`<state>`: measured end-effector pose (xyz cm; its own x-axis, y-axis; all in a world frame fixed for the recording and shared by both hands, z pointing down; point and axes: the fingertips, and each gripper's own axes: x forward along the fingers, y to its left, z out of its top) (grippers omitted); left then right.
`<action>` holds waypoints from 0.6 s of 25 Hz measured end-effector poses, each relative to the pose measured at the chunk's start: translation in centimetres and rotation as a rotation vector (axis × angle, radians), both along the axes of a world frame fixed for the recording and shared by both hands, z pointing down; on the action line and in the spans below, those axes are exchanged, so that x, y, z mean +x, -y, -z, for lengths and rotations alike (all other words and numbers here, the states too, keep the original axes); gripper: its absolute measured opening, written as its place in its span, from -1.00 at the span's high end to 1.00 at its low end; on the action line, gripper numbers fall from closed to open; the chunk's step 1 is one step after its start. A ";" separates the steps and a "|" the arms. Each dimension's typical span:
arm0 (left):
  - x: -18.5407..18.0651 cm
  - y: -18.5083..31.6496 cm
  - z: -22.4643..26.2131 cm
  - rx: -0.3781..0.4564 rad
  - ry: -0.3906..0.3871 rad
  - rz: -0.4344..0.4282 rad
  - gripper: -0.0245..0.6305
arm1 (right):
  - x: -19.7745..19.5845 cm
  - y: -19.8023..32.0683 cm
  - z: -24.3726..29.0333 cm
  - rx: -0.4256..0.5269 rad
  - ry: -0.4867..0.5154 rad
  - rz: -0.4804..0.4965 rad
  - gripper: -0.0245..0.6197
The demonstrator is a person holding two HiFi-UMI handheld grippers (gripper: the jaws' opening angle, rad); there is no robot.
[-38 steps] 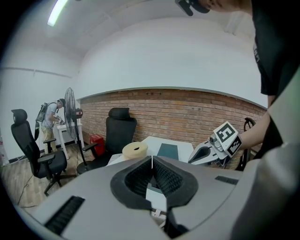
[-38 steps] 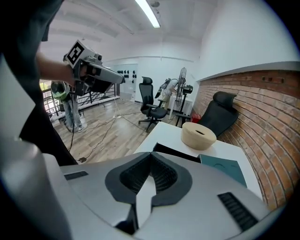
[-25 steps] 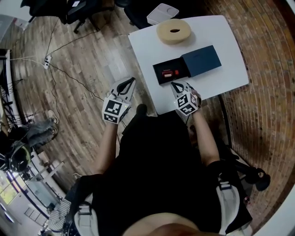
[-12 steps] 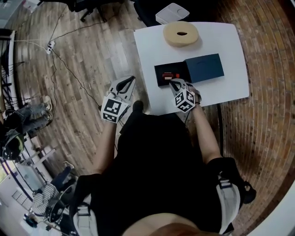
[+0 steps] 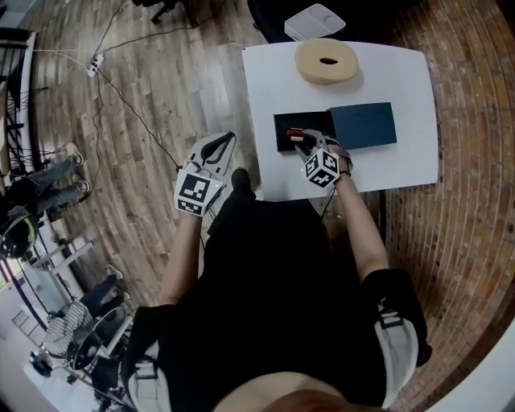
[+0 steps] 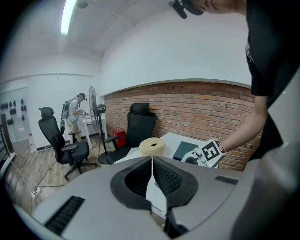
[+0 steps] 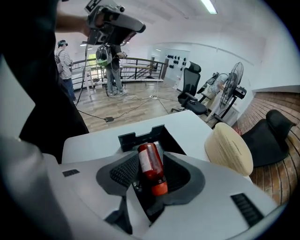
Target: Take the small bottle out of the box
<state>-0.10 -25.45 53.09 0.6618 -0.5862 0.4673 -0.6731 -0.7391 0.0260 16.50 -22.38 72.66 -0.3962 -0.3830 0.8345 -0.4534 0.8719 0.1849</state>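
A small red bottle [image 7: 151,164] with an orange cap lies in the open black box [image 7: 140,136] on the white table [image 5: 273,80]. My right gripper [image 7: 151,159] hangs over the box [image 5: 283,137], pointing steeply down. Its jaws have just been opening and now stand open on either side of the bottle [image 5: 296,133], with gaps showing beside it. The box's dark blue lid [image 5: 364,125] lies just right of the box. My left gripper [image 5: 224,142] is off the table's left edge, above the floor, and its jaws [image 6: 152,159] are shut on nothing.
A beige foam ring [image 5: 326,62] sits at the table's far side, and a white tray [image 5: 315,20] lies beyond it. Black office chairs [image 6: 140,126] stand past the table. Cables run over the wooden floor [image 5: 145,96] to the left. Other people stand far off.
My right gripper has moved forward from the table's near edge and sunk over the box, so the bottle now lies between its jaws. The left gripper has hardly moved.
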 end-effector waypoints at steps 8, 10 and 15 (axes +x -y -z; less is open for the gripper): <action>-0.1 -0.2 0.0 -0.006 0.018 0.021 0.85 | -0.4 0.7 -2.8 -0.039 -0.077 0.121 0.24; -0.4 -0.2 0.0 -0.005 0.021 0.027 0.85 | -0.4 0.7 -3.3 -0.030 -0.115 0.161 0.25; -0.5 -0.2 0.0 -0.013 0.017 0.036 0.85 | -0.4 1.0 -4.0 -0.052 -0.137 0.213 0.27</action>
<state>-0.63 -25.26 53.10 0.6321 -0.6036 0.4859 -0.6998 -0.7139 0.0236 16.06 -23.34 76.65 -0.3452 -0.2578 0.9024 -0.2322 0.9551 0.1840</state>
